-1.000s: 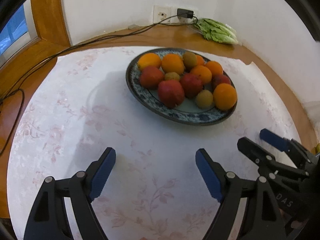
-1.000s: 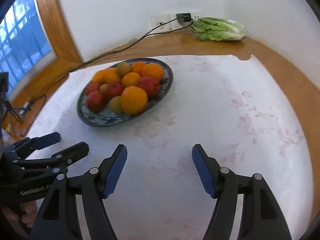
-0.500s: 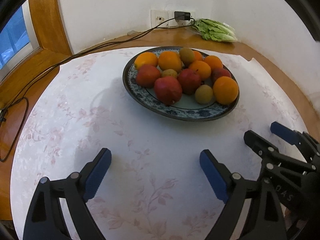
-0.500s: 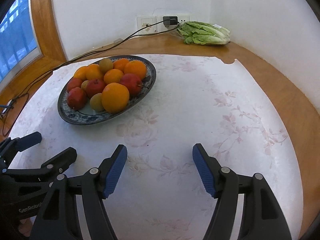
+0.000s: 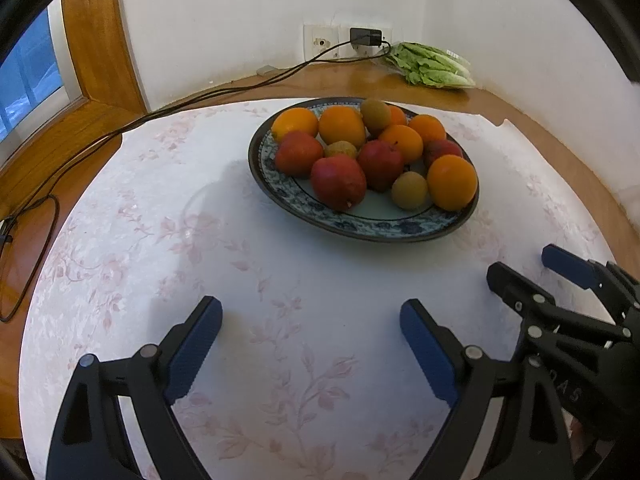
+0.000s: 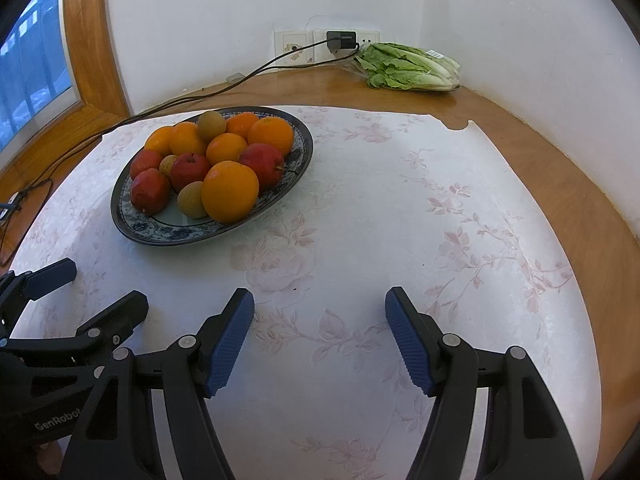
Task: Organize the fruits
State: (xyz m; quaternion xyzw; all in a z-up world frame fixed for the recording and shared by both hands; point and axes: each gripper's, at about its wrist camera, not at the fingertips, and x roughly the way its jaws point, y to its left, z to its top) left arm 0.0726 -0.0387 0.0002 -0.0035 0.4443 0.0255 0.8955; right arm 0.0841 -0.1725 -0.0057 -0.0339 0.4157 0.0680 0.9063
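Left gripper (image 5: 310, 338): jaws spread wide, just widened further, nothing between, above tablecloth (image 5: 168, 216) short of plate. Right gripper (image 6: 320, 326): jaws apart, empty, plate off to its left.

Plate (image 5: 360, 230): oval, long axis slanting left-far to right-near in left view; likely heavy ceramic, breakable, leave put.

Front orange (image 5: 452, 182): round, no axis; firm, grip across widest girth.

Front apple (image 5: 338, 182): smooth, possibly slippery; stem end pointing near, clamp sides.

Small brown fruit (image 5: 409, 191): light, probably soft; gentle pinch.

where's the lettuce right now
The lettuce lies on the bare wooden tabletop in the far corner against the wall, just right of the wall socket, beyond the fruit plate.
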